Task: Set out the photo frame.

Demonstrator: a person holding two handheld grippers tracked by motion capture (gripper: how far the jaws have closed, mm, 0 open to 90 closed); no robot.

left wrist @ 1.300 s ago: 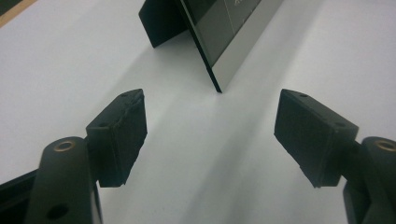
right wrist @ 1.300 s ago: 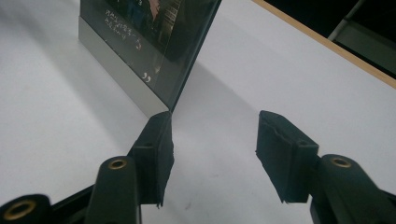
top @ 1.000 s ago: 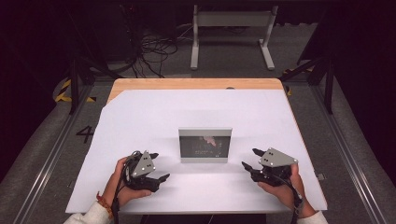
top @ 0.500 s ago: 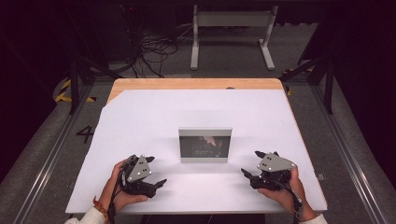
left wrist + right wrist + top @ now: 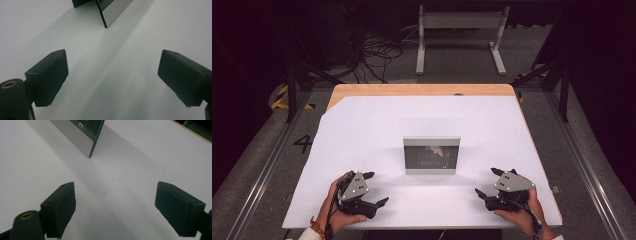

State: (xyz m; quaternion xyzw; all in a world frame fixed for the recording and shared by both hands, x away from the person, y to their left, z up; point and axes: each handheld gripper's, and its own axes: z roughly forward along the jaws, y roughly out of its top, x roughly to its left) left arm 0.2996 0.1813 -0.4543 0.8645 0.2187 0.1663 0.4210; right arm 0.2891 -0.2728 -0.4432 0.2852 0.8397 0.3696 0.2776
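Note:
A small silver picture frame [image 5: 431,155] with a dark photo stands upright in the middle of the white table cover [image 5: 412,115]. In the high view, my left gripper [image 5: 376,188] rests near the front edge, left of the frame, open and empty, held by a hand. My right gripper [image 5: 486,181] sits to the frame's right, also open and empty. The left gripper view has its black jaws spread wide around bare white surface [image 5: 113,72], with the frame's edge [image 5: 112,11] ahead. In the right gripper view the gripper [image 5: 115,200] stands equally wide, the frame's corner [image 5: 80,135] ahead at upper left.
The wooden table edge [image 5: 422,90] shows beyond the white cover at the far side. Behind the table, cables [image 5: 377,55] and a grey metal stand [image 5: 459,30] lie on the dark floor. Rails run along both sides.
Both grippers have drawn back a little toward the table's near edge. Their jaws stay open and the frame has not moved.

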